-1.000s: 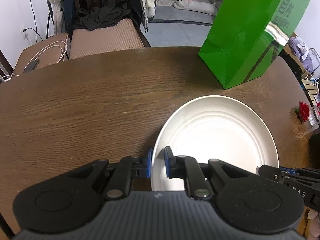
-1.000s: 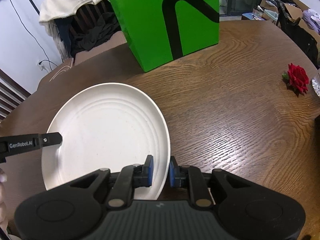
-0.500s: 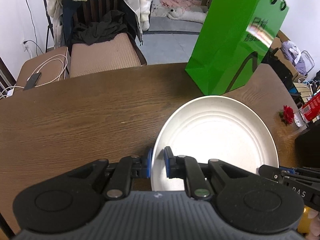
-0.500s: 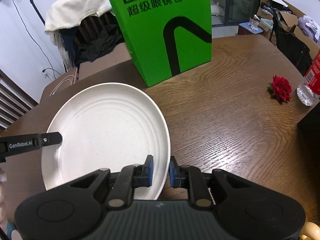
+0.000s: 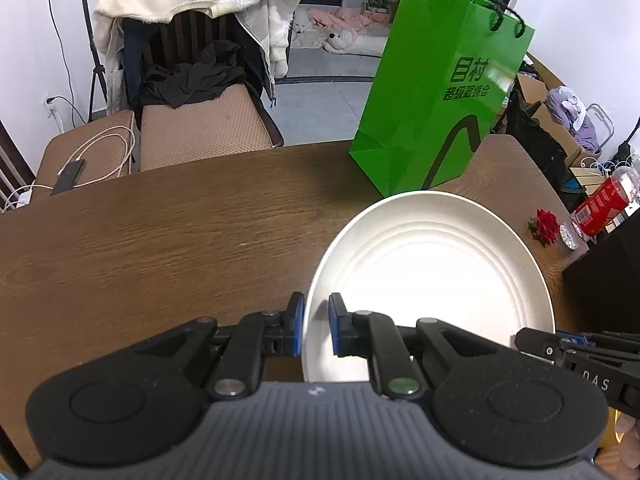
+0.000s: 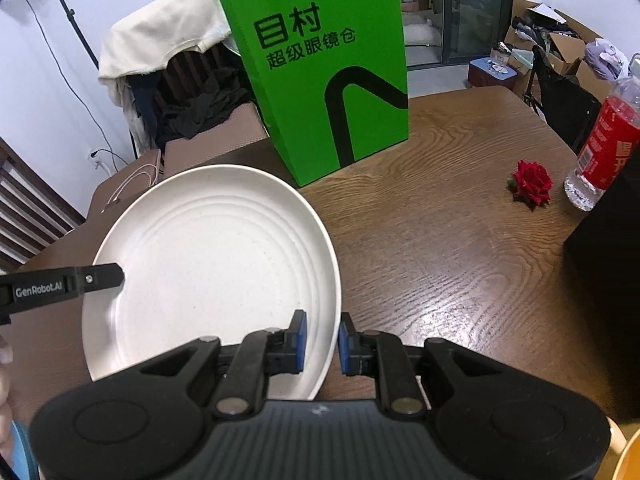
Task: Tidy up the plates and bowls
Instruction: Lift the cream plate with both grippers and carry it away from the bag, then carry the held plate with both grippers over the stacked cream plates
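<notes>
Two grippers holding one white plate over the wooden table.

Left gripper [image 5: 316,330] clenched on the plate's [image 5: 432,268] left rim, one blue pad on each side of the edge. Right gripper [image 6: 322,342] clamped likewise on the opposite rim; plate [image 6: 216,264] fills lower left of its frame. Plate appears raised off the table [image 5: 160,248], though the gap under it cannot be seen. Green paper bag [image 6: 324,76] stands upright just behind the plate. Red rose [image 6: 532,184] lies at right of frame, beside a red-labelled bottle [image 6: 604,140]. Chair draped with clothes [image 5: 192,12], upper left in the left view.
</notes>
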The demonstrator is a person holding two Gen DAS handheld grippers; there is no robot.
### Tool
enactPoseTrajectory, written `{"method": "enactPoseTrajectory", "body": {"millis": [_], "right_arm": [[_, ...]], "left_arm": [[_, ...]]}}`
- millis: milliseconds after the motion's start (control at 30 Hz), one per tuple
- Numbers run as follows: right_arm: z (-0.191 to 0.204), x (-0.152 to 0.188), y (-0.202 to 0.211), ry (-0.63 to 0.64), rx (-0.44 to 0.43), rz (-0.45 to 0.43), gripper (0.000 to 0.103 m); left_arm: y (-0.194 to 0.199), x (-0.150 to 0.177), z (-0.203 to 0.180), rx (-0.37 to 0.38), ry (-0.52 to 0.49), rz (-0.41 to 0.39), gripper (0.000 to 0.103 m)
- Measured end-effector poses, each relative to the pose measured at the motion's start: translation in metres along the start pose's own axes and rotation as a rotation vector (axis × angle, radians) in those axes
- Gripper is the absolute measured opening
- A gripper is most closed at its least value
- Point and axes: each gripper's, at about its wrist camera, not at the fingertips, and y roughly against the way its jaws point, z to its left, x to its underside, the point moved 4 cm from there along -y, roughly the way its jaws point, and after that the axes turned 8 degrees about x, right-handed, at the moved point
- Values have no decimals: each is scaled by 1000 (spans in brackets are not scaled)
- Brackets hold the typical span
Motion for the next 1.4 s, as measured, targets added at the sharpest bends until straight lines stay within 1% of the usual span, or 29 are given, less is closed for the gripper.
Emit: {"method": "enactPoseTrajectory", "body": {"millis": [233,433,833,1167,1400], "right_arm": [[-1,10,24,6,-16,-18,15],[-1,27,44,39,-35,-13,15],[-6,56,86,65,-66,-38,15],[-6,89,113,105,-84,-41,15],[-3,121,135,139,-97,-42,15]], "left_arm": [[30,15,-6,-13,7,-21,14],[53,31,-11,-34,32,-36,14],[99,68,-31,-69,33,-61,14],[133,111,-36,-99,65,-73,14],[157,147,-38,-116,96,-82,14]]}}
